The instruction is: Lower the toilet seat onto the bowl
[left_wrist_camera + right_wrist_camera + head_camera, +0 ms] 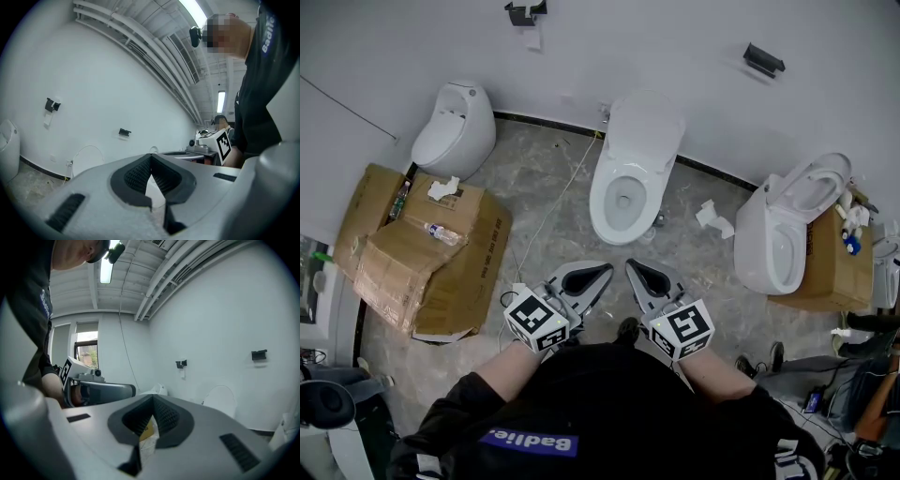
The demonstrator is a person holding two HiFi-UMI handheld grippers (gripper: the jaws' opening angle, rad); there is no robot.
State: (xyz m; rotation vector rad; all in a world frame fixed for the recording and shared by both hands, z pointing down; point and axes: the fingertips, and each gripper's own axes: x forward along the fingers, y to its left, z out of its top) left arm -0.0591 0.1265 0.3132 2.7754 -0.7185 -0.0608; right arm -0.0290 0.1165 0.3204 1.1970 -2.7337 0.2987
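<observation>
1. Head view: you are standing in front of the middle bowl (pixel 600 208), and its seat (pixel 645 127) is leaning upright against the wall (pixel 694 56), above the open bowl. I cannot separate seat from lid from here. Your left gripper (pixel 602 272) and right gripper (pixel 634 266) are hovering side by side near the bowl's front edge, well apart from the seat and touching nothing.

2. Left gripper view: the jaws are meeting at their tips (pixel 151 159) and pinching nothing. The seat is showing as a pale rounded panel low against the wall (pixel 86 159).

3. Right gripper view: here too the jaws are pressing together (pixel 152 400) with nothing held between them. The seat is standing upright ahead and to the right (pixel 220 401).

4. Handling, as a judgement: you are probably dealing with stiff, smooth, fairly light moulded plastic that is hinged at the back. It is likely slippery under the pads and liable to drop and slam once past its balance point. Its free top edge, farthest from the hinge, is looking like the best hold — you will be needing spread jaws for that.
</observation>
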